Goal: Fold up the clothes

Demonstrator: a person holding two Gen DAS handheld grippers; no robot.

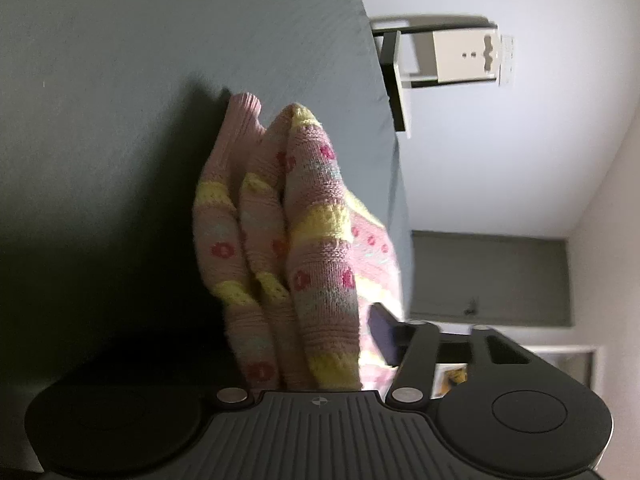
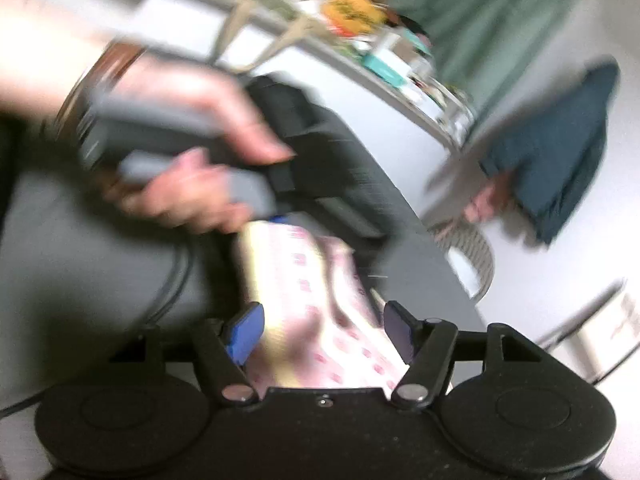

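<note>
Your left gripper is clamped on the bunched pink-and-yellow knitted garment, which hangs against the grey bench. Your right gripper has its jaws apart around the same knit, though that view is blurred.

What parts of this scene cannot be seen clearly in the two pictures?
- Left gripper: in the left wrist view, the knitted garment covers one finger, so its grip is unclear.
- Shelf items: right wrist view, motion blur makes them unreadable.
- Garment shape: bunched in one view, blurred in the other.
- Hand: blurred, arm cut by the edge.
</note>
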